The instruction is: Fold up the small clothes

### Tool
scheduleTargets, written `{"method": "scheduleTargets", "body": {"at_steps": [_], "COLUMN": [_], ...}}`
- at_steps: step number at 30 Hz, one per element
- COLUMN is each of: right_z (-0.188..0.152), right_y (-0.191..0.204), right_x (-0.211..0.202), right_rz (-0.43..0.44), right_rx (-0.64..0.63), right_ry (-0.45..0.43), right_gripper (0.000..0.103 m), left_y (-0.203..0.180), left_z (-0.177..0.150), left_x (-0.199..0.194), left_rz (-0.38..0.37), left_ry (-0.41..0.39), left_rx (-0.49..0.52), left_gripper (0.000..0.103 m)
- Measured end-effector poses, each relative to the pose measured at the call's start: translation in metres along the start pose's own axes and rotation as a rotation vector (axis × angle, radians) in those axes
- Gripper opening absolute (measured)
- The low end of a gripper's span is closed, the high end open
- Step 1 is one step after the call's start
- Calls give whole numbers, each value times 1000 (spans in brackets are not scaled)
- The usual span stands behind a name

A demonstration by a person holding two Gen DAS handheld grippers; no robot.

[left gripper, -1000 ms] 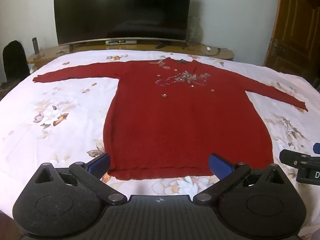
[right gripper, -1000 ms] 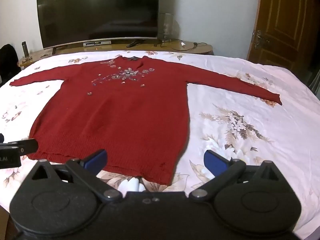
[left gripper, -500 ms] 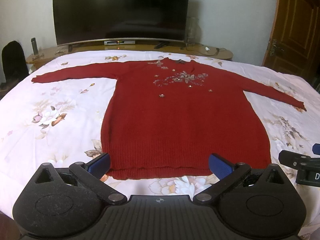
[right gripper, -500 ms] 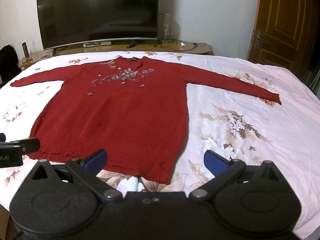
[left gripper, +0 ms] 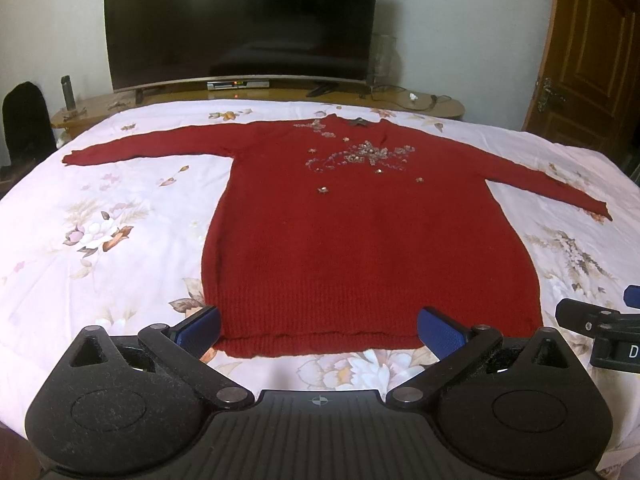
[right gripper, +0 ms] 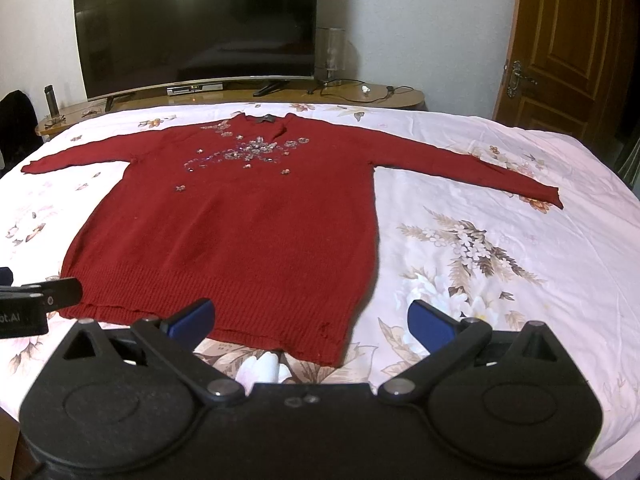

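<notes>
A dark red knitted sweater with beaded flowers on the chest lies flat, front up, on the bed, both sleeves spread out. Its hem is nearest me. It also shows in the right wrist view. My left gripper is open and empty, just above the hem near its left corner. My right gripper is open and empty over the hem's right corner. The right gripper's tip shows at the right edge of the left wrist view. The left gripper's tip shows at the left edge of the right wrist view.
The bed has a pale floral sheet. A large dark TV stands on a low wooden stand behind the bed. A brown door is at the right. A dark chair stands at the far left.
Both grippers have drifted slightly; the sweater sits a touch lower and nearer in the views. Nothing was gripped and the sweater has not moved.
</notes>
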State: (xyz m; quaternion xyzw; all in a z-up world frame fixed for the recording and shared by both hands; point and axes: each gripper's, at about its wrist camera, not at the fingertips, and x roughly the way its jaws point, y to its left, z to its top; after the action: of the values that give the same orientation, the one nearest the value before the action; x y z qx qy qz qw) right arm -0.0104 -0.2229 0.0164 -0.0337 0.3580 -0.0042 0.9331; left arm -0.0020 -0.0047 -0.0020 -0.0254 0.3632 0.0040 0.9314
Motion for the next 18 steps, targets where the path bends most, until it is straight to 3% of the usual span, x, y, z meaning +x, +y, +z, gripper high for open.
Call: {"method": "scheduleTargets", "body": {"at_steps": [18], "right_z": [-2], "right_y": [-2], "right_x": [-1], "right_rz": [-3], "right_rx": [6], "right_ry": [0], "right_gripper": [103], "left_y": [-2], "left_z": [-2], "left_x": [0], "left_rz": [-2], "left_ry": [4], "left_rx": [10], "left_gripper": [103]}}
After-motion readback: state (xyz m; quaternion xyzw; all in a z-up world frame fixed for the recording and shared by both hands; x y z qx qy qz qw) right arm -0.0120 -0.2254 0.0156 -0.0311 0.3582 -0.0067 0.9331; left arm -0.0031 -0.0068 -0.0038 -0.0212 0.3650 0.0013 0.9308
